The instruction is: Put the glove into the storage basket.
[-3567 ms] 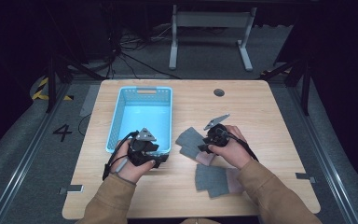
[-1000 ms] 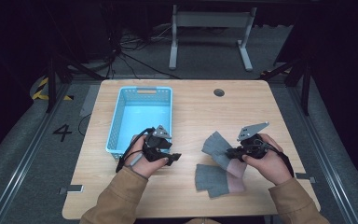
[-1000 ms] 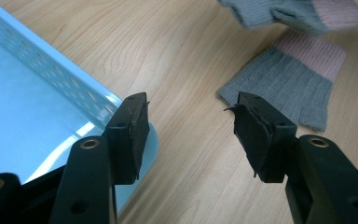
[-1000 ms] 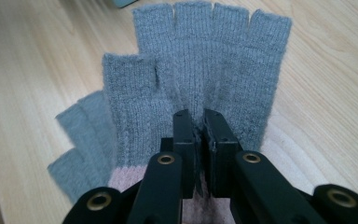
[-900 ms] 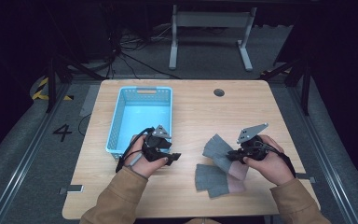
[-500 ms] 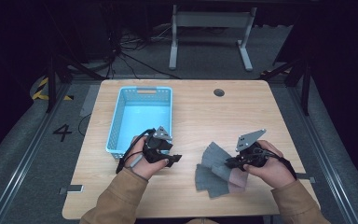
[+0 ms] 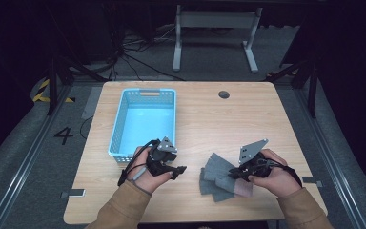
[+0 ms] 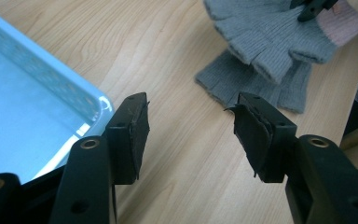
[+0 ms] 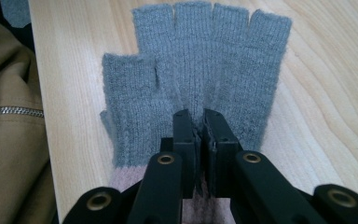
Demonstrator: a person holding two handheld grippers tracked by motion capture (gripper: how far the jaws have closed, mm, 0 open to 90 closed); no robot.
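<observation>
I am working the gloves into the blue basket (image 7: pixel 143 121), which I am taking as the reference for every position below. The basket is showing nothing inside, so I judge the task to be at its start: no glove is stowed yet and all of them are waiting.

I am holding the right gripper (image 9: pixel 199 122) with its jaws pinched together on the top grey glove (image 9: pixel 200 70), gripping near the pale pink cuff. That glove is lying flat, its short finger stubs pointing away from the jaws. It is resting on the other gloves (image 7: pixel 219 183), well to the right of the basket's near corner, on the table (image 7: pixel 209 119).

I am keeping the left gripper (image 8: pixel 191 135) just beside the basket's near right corner, jaws spread wide and gripping nothing.

Remaining, in my judgement: lifting the pinched glove, carrying it left over the basket rim and releasing, then repeating for the rest.
</observation>
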